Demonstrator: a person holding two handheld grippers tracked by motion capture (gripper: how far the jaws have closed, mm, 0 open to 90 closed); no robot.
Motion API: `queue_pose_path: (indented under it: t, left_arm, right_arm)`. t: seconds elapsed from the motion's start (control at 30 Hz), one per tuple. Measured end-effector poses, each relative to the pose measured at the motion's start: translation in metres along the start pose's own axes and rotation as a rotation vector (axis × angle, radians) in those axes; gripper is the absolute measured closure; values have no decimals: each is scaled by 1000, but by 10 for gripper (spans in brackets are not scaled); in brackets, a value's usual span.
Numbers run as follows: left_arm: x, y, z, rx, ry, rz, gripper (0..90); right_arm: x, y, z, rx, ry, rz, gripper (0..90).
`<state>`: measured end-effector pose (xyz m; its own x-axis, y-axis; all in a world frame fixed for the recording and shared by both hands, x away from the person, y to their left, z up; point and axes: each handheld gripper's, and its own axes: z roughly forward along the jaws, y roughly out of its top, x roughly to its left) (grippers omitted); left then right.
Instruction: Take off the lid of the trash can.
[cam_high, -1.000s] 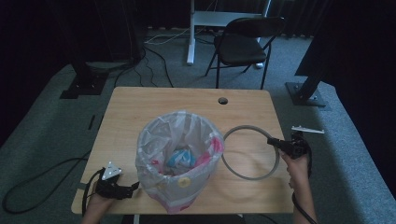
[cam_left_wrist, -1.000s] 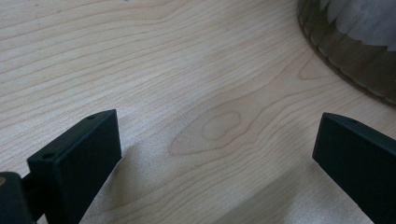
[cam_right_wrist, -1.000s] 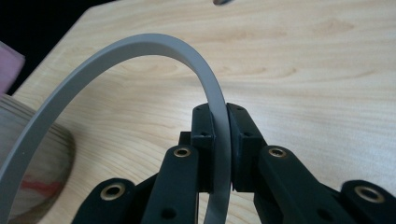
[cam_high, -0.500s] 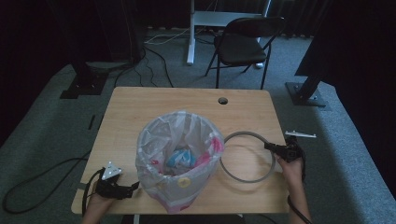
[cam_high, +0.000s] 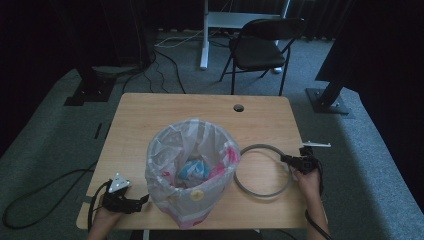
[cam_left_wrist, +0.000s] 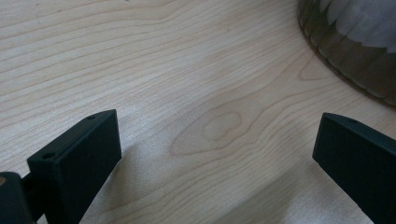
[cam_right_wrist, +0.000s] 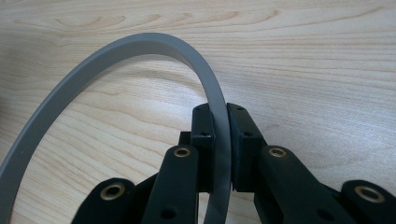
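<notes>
Your right gripper (cam_right_wrist: 220, 140) clamps the grey ring (cam_right_wrist: 93, 70) near the table's (cam_high: 150, 115) right edge; your left gripper (cam_left_wrist: 219, 154) stands wide, so next seat the ring on the lined bin (cam_high: 192, 170).

— What do those tools look like from where you stand?
— Both black; the left tool (cam_high: 131, 203) carries a grey three-cornered plate on top, and a dark cable loops off behind it; its jaws are flat, blocky slabs.
— And the right tool (cam_right_wrist: 221, 122)?
— Black links with brass-ringed holes and small screw holes; a cable trails past the bare forearm.
</notes>
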<state>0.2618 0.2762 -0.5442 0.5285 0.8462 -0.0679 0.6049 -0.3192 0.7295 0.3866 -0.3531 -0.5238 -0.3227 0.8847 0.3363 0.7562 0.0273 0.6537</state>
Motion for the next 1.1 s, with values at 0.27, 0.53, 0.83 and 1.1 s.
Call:
queue_pose_path:
  t: [0.27,0.53,0.83,1.1]
  left_arm:
    - [0,0,0,-2,0,0,11]
    - [0,0,-1,-5,2,-2,11]
    - [-3,0,-3,-2,-2,15,11]
    - [-9,4,-8,-21,-24,29,11]
  right_arm:
    - [-4,-3,1,31,-30,0,815]
    - [-10,-6,-5,11,-30,29,678]
    - [0,-2,-11,14,22,-9,293]
    - [17,3,-16,-7,65,-57,158]
